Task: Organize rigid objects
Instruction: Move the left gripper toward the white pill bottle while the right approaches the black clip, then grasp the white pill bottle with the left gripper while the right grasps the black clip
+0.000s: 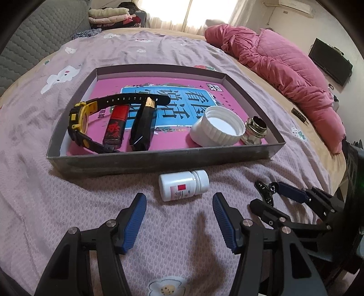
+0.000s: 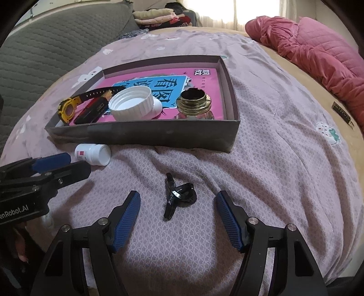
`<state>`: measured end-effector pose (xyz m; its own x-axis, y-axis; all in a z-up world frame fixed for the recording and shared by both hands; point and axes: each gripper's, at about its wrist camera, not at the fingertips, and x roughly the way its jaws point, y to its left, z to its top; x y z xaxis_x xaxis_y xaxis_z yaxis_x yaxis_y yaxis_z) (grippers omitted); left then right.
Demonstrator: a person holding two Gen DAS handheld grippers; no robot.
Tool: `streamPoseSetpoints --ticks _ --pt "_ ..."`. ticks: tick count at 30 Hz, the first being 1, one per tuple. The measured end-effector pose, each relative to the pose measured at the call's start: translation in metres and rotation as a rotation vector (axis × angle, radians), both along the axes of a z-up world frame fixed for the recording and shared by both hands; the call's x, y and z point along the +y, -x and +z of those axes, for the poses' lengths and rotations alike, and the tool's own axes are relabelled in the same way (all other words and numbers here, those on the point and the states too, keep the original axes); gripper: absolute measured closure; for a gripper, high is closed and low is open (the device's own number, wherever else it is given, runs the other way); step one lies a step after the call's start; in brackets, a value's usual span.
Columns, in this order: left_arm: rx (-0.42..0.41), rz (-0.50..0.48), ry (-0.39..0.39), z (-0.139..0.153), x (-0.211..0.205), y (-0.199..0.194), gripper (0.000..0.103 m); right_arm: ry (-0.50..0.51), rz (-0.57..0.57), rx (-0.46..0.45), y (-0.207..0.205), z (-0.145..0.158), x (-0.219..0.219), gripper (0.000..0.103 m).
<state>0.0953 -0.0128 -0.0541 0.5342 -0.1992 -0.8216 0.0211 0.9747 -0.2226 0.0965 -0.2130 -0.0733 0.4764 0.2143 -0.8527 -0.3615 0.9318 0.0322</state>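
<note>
**Both grippers spread over loose items on the bed**

Nearest, left gripper (image 1: pixel 179 200) spread wide, empty, blue pads (image 1: pixel 134 223) low over the lilac bedspread (image 1: pixel 34 205). Just beyond its fingertips and between them, a small white pill bottle (image 1: pixel 183 185) lying on its side, red square on the label, cap pointing right, touching neither pad. Right gripper (image 2: pixel 178 198) likewise spread and empty, framing a black hair clip (image 2: pixel 179 195) that lies on the bedspread between its pads, apart from both. In the left wrist view, the right gripper's fingers seen at the right edge, around that same clip.

Just behind the pill bottle, a shallow grey cardboard box (image 1: pixel 159 161), near wall facing the grippers. Lining its floor, a pink book (image 1: pixel 107 84) with a blue panel of Chinese characters. Inside, at the left, a yellow-and-black digital wristwatch (image 1: pixel 78 120), strap arching toward the back. Beside it, a red-and-black lighter (image 1: pixel 115 126), then a dark faceted stick with a gold tip (image 1: pixel 143 124), both lying lengthwise. Toward the right, a wide white ribbed jar lid (image 1: pixel 218 129), open side up, and just beside it by the right wall a small glass jar with a brass threaded neck (image 1: pixel 254 131), upright.

Farther off, a pink quilted duvet (image 1: pixel 284 68) heaped along the right, folded clothes (image 1: pixel 111 16) stacked at the back, a grey quilted headboard (image 1: pixel 41 34) at the left.
</note>
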Motion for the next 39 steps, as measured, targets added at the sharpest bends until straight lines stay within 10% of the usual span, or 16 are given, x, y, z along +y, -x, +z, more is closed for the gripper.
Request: streamPoseSetpoints --ticks 34,39 --pt "0.022 0.085 -0.018 -0.019 -0.013 -0.030 0.043 -0.023 -0.011 -0.001 -0.008 -0.001 -0.009 0.079" --pt "0.014 0.080 -0.033 -0.020 -0.010 -0.027 0.055 -0.040 -0.017 0.009 -0.006 0.001 -0.016 0.079"
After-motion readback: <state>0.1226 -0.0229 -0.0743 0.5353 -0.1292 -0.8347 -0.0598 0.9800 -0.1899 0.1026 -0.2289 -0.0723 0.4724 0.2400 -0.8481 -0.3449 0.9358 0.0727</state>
